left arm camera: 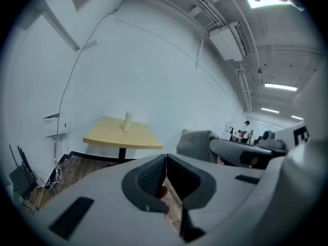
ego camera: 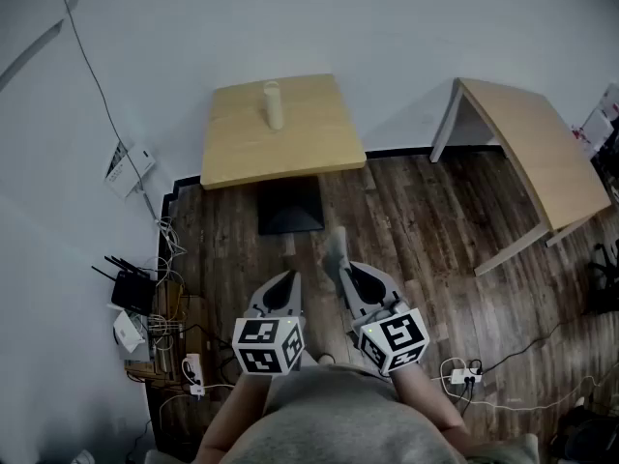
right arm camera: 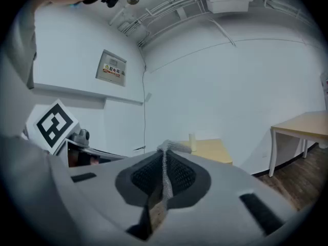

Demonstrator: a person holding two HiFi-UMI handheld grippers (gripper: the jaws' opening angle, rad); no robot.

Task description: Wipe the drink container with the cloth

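The drink container (ego camera: 273, 104) is a pale upright cylinder on a small wooden table (ego camera: 309, 148) against the far wall. It also shows far ahead in the left gripper view (left arm camera: 128, 121) and in the right gripper view (right arm camera: 192, 140). Both grippers are held close to the person's body, well short of the table. My left gripper (ego camera: 287, 280) (left arm camera: 165, 160) is shut with nothing between its jaws. My right gripper (ego camera: 346, 271) (right arm camera: 164, 168) is shut on a grey mesh cloth (ego camera: 336, 249) (right arm camera: 165, 181), whose bunched end sticks out past the tips.
A second wooden table (ego camera: 542, 153) stands at the right. A router, cables and a power strip (ego camera: 145, 327) lie on the wooden floor at the left, and another power strip (ego camera: 464, 375) lies at the right. The small table's black base (ego camera: 288, 206) sits ahead.
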